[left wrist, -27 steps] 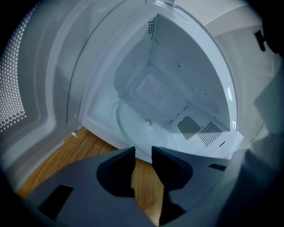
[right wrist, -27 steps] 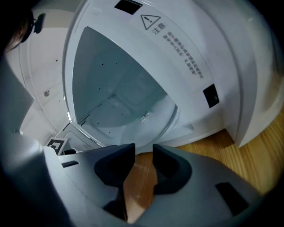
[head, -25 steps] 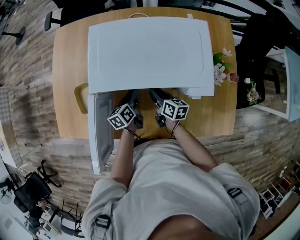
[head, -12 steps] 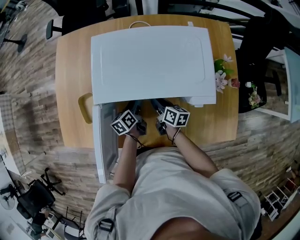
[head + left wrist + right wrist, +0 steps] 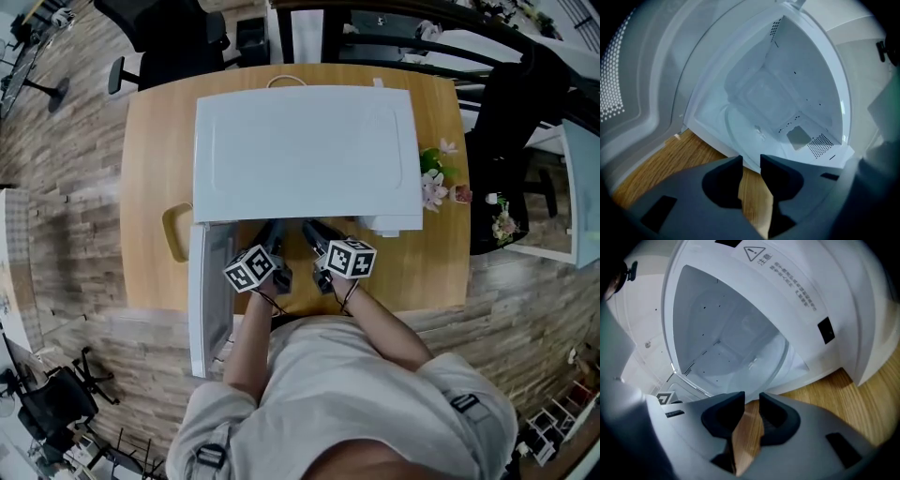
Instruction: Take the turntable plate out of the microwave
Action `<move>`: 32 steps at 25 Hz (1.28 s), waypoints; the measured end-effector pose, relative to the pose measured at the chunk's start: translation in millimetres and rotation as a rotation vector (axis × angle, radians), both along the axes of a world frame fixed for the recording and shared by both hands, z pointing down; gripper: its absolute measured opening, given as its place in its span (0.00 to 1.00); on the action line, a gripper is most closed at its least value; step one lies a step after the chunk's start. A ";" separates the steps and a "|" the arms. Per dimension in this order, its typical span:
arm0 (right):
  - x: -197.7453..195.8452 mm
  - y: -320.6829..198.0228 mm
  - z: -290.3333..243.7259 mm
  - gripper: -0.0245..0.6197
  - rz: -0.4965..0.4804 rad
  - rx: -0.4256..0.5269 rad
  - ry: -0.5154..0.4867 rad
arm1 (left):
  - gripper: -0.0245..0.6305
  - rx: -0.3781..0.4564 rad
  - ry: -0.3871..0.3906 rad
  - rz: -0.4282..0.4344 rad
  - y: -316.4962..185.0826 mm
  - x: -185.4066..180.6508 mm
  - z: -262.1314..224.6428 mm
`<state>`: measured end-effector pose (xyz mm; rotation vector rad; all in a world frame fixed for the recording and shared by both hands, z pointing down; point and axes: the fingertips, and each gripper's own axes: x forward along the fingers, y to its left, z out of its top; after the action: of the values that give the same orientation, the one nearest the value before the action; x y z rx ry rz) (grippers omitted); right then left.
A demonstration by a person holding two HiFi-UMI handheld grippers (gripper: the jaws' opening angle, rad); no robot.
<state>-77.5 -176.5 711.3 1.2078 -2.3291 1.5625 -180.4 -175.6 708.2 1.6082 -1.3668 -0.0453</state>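
Note:
A white microwave (image 5: 305,150) stands on the wooden table (image 5: 155,187), its door (image 5: 208,291) swung open to the left. Inside lies the clear glass turntable plate (image 5: 757,129), also seen in the right gripper view (image 5: 736,357). Its near rim reaches the front sill. Both grippers point into the opening, side by side. My left gripper (image 5: 751,161) (image 5: 273,232) is closing, with a narrow gap still showing at the plate's rim. My right gripper (image 5: 752,398) (image 5: 312,234) is closing too, its tips at the rim. I cannot tell whether the pads touch the glass.
A small pot of flowers (image 5: 436,178) stands at the microwave's right. A yellow curved object (image 5: 173,234) lies on the table left of the door. Office chairs (image 5: 155,42) and dark furniture (image 5: 511,141) surround the table. The person's body fills the near side.
Both grippers stay at the microwave's opening. The head view has shifted, so the microwave and table sit lower in the picture.

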 end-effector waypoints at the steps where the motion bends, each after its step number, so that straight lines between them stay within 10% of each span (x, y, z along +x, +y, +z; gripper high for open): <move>1: 0.5 2.6 0.4 0.20 -0.006 -0.001 0.001 | 0.23 -0.001 -0.005 0.001 2.6 0.3 -0.3; 32: 29.9 5.8 13.9 0.23 -0.012 -0.022 0.036 | 0.27 -0.006 0.051 -0.025 19.8 -2.8 15.3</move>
<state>-47.6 -170.7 725.2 1.2040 -2.2869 1.5453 -183.2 -155.7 723.5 1.5748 -1.3464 -0.0959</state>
